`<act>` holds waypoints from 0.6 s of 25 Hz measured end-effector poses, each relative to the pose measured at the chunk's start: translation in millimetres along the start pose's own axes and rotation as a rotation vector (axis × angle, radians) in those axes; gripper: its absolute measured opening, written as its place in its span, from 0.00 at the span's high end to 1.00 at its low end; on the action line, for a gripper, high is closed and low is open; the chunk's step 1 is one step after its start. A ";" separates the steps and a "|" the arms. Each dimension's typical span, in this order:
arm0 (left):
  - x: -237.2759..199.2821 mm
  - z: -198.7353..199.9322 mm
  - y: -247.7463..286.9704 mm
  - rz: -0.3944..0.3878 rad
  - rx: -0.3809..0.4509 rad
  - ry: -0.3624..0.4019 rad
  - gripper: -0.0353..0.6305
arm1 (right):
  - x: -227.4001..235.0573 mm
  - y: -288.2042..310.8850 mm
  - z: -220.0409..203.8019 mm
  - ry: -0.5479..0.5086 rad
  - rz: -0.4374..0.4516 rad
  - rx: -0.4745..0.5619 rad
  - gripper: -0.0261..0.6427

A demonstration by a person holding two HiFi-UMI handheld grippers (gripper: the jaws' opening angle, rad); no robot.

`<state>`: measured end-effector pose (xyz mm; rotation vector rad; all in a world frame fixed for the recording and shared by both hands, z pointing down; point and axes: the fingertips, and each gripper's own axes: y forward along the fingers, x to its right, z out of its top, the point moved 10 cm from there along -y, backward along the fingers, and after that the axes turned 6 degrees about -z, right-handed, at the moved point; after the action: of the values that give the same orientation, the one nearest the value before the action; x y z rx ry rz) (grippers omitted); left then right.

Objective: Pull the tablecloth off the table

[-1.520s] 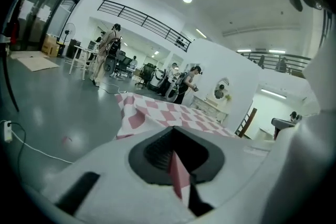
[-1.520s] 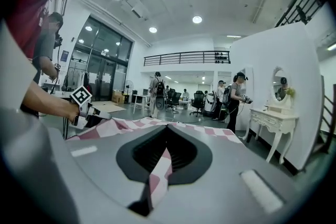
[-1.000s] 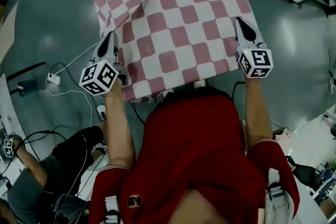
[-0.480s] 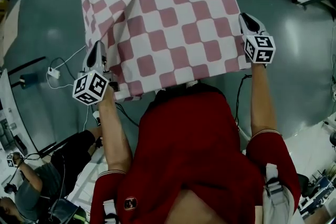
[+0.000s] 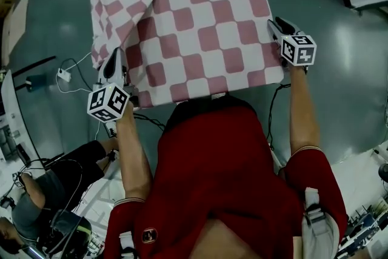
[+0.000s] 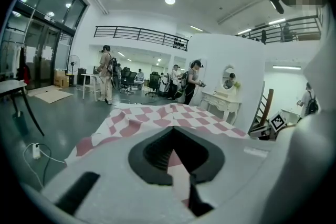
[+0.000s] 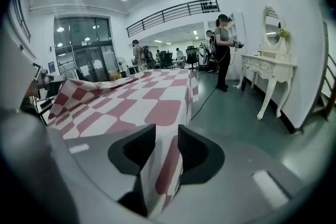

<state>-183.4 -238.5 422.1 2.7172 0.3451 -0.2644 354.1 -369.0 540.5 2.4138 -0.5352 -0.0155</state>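
left gripper (image 6: pixel 176 160): my jaws are clamped together on the tablecloth (image 5: pixel 200 15), with a narrow strip of it squeezed between them
right gripper (image 7: pixel 160 147): my jaws are opening and stand apart; the cloth edge drapes down through the gap, not pinched
tablecloth: red-and-white checks, spread flat across the upper centre of the head view, its near edge running between my two grippers
left corner: lower left of the cloth, at my left jaws; a fold runs up from there to the top of the frame
right corner: centre right of the head view, at my right jaws
floor (image 5: pixel 54 21): grey, all round the cloth; white plug (image 5: pixel 62 75) at centre left
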 end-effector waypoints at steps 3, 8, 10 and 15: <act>6.0 -0.9 -1.2 0.001 -0.007 0.017 0.94 | 3.7 8.7 -2.2 0.011 0.053 -0.031 0.74; 11.7 -8.3 -2.4 -0.002 -0.027 0.028 0.94 | 9.5 12.7 -9.7 0.100 0.118 -0.048 0.75; 11.1 -9.8 -3.4 -0.004 -0.029 0.024 0.94 | 6.4 11.6 -8.9 0.111 0.110 -0.051 0.76; 10.0 -11.2 -4.4 0.002 -0.029 0.019 0.94 | -6.1 5.5 -0.9 0.049 -0.038 -0.041 0.91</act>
<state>-173.6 -228.1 428.4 2.6926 0.3485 -0.2315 346.5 -370.0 543.8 2.3777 -0.4622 0.0163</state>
